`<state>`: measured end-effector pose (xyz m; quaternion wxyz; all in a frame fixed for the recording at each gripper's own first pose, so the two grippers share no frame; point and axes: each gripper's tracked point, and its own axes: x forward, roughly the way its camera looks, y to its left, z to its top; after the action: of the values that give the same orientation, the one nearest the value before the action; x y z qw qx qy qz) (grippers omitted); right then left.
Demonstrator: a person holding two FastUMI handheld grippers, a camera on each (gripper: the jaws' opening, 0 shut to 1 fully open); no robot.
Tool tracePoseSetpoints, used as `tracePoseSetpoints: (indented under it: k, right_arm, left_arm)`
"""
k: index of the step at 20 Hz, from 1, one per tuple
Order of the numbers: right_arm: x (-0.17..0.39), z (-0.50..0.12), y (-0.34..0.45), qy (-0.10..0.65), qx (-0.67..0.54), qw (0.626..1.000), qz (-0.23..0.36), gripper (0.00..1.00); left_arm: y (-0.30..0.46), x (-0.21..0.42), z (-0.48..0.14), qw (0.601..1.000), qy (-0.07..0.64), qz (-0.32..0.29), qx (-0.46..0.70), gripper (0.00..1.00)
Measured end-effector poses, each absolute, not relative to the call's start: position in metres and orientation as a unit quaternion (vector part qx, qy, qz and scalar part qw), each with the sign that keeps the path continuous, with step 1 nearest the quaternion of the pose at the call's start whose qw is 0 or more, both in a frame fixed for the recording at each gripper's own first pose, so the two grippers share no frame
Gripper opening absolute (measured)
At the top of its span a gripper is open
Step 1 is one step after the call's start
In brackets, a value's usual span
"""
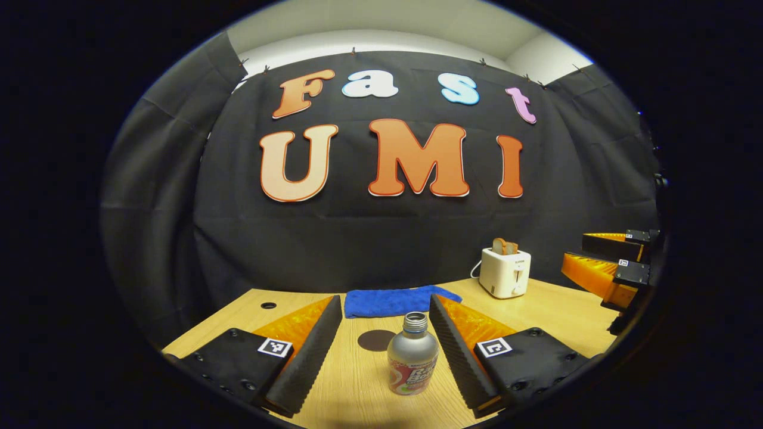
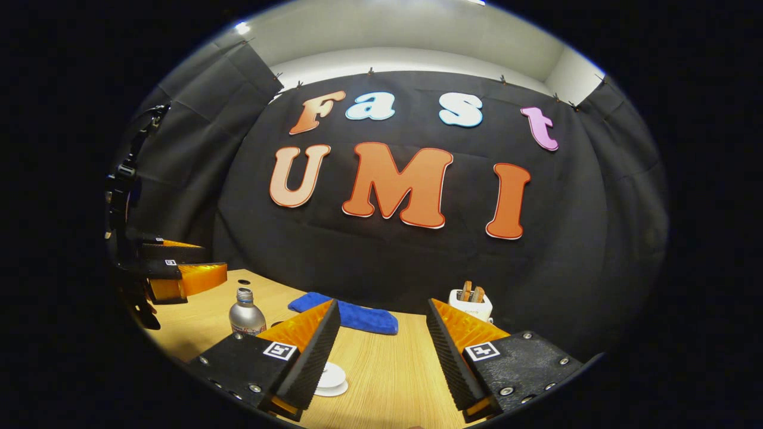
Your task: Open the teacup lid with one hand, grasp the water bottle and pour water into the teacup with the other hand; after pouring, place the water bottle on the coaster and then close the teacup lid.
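— The water bottle (image 1: 412, 362)?
— Brushed matt metal, glossy printed label.
— The worktop (image 1: 554, 310)?
— Smooth pale wood grain; the blue towel (image 1: 396, 301) looks soft, fuzzy cloth; the toaster (image 1: 505, 273) glossy plastic.

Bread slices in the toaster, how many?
2: both stand side by side in the white toaster's slots at the table's far side, seen in the right gripper view.

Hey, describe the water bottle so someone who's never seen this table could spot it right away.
Start at the wooden table before the black cloth wall. In front of the blue towel, beside a dark round coaster, stands the water bottle. It alone is silver metal, with an uncapped neck.
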<state>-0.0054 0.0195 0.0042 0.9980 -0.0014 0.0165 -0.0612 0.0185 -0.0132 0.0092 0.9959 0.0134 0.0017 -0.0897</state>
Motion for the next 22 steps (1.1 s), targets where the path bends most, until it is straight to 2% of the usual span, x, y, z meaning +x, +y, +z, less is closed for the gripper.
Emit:
tracePoseSetpoints:
  k: [1,2,3,8,9,11,13,14,19,22]
  right_arm:
    - [-0.004,0.001,0.027,0.017,0.003,0.999,-0.051,0.87]
    - [-0.003,-0.004,0.033,0.021,0.007,0.999,-0.039,0.87]
    - [-0.002,-0.012,0.039,0.028,0.01,0.999,-0.028,0.88]
    - [0.012,-0.062,0.063,0.069,0.006,0.997,0.045,0.87]
    - [0.017,-0.071,0.063,0.079,0.008,0.995,0.052,0.81]
    - [0.023,-0.091,0.071,0.104,0.022,0.992,0.072,0.75]
    - [0.029,-0.103,0.08,0.116,0.033,0.989,0.09,0.7]
    - [0.033,-0.111,0.084,0.123,0.034,0.987,0.099,0.67]
    - [0.044,-0.14,0.1,0.154,0.033,0.98,0.119,0.54]
    - [0.045,-0.152,0.107,0.168,0.026,0.977,0.131,0.54]
  left_arm:
    - [-0.013,0.015,0.007,0.996,-0.001,-0.084,0.021,0.94]
    - [-0.014,0.013,0.006,0.997,-0.005,-0.08,0.021,1.0]
    - [-0.016,0.01,0.005,0.997,-0.005,-0.075,0.017,0.97]
    - [-0.011,0.004,-0.003,0.999,-0.004,-0.031,-0.008,1.0]
    - [-0.013,0.003,-0.008,1.0,0.002,-0.027,0.002,0.94]
    - [-0.018,0.0,-0.011,1.0,0.004,-0.03,0.005,0.97]
    - [-0.02,0.002,-0.011,0.999,0.005,-0.03,0.012,0.94]
    - [-0.02,0.004,-0.015,0.999,0.009,-0.03,0.012,1.0]
    - [-0.019,0.012,-0.03,0.999,0.031,-0.029,0.018,0.97]
    - [-0.019,0.015,-0.038,0.999,0.04,-0.03,0.021,0.97]
